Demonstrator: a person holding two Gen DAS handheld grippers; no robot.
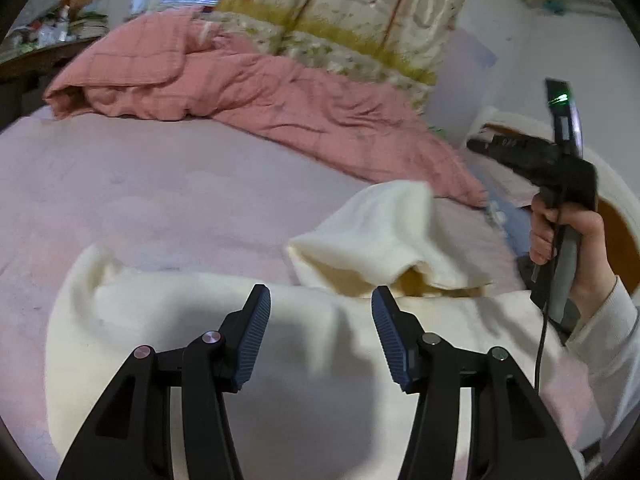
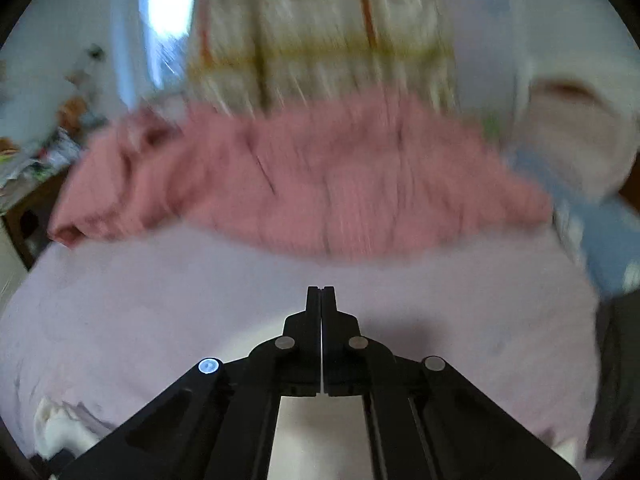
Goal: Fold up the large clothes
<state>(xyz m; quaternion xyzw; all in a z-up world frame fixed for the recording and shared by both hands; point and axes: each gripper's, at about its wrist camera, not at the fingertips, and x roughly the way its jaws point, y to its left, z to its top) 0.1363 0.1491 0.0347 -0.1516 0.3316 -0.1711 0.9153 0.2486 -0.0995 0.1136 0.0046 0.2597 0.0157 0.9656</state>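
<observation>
Left wrist view: the left gripper (image 1: 320,304) hangs spread over the cream garment (image 1: 280,320); at 3 o'clock the right gripper (image 2: 321,292) (blurred) seems pressed together, empty.

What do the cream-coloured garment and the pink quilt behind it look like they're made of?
The cream garment looks like thick, soft fleece or knit: matte, fuzzy surface, rounded folds. The pink quilt seems a thin stitched cotton-like fabric, matte, with a faint grid of seams and fine creases.

Place: a home bedroom.
Evidence: bed (image 1: 140,184) ahead of the tool, rumpled pink quilt (image 1: 280,96) beyond it, tree-print curtain (image 1: 360,8) behind.
</observation>
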